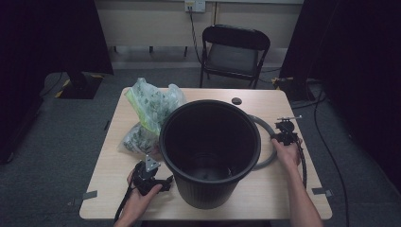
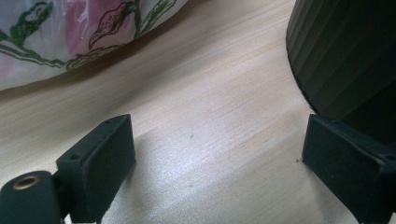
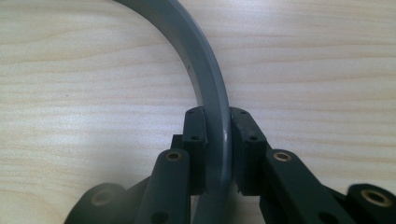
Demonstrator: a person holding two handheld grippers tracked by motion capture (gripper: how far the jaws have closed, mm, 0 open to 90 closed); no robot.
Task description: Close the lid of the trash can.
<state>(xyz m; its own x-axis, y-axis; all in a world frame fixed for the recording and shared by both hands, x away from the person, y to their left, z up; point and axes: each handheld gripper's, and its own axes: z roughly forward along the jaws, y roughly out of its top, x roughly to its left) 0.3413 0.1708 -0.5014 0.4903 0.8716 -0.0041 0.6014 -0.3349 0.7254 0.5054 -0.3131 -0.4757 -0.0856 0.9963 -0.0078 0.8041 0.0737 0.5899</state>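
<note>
Now grey ring [image 3: 212,93] clamped between right gripper [image 3: 218,123] jaws

L gripper [image 1: 166,182] fingers apart, R gripper [image 1: 275,138] clamped.

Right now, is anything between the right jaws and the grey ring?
No, nothing is in the way. The right gripper already has its jaws pressed on the grey ring, one on each side of the band, with the ring lying on the table beside the black bin.
</note>
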